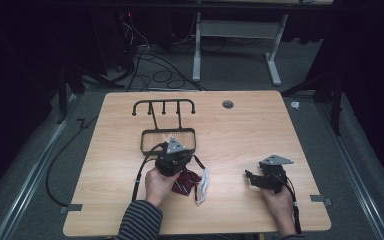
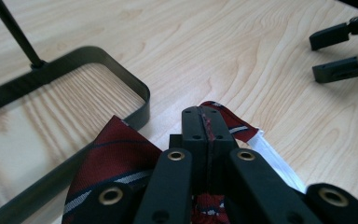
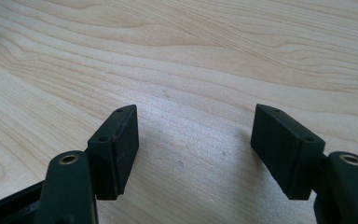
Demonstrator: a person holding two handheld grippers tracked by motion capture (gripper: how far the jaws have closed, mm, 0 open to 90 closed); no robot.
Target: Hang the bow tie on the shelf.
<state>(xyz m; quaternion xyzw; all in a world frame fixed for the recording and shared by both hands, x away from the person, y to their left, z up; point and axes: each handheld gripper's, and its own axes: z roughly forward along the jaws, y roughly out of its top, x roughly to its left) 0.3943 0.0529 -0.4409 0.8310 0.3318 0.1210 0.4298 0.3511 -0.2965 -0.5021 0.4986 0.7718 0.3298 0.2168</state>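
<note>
Red striped tie (image 2: 116, 154) pinched between closed fingers of left gripper (image 2: 208, 122), near surface (image 1: 230, 135) front edge, beside black rack (image 1: 167, 134). Right gripper (image 3: 193, 149) fingers wide apart, empty.

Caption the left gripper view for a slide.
Left gripper shut on a red striped tie beside the black metal rack.

We note the dark red striped necktie (image 1: 186, 181) on the light wooden table (image 1: 240, 125), near-left of centre; the black metal hanger rack (image 1: 166, 126) lies just beyond it, the right gripper (image 1: 250, 177) well right.
</note>
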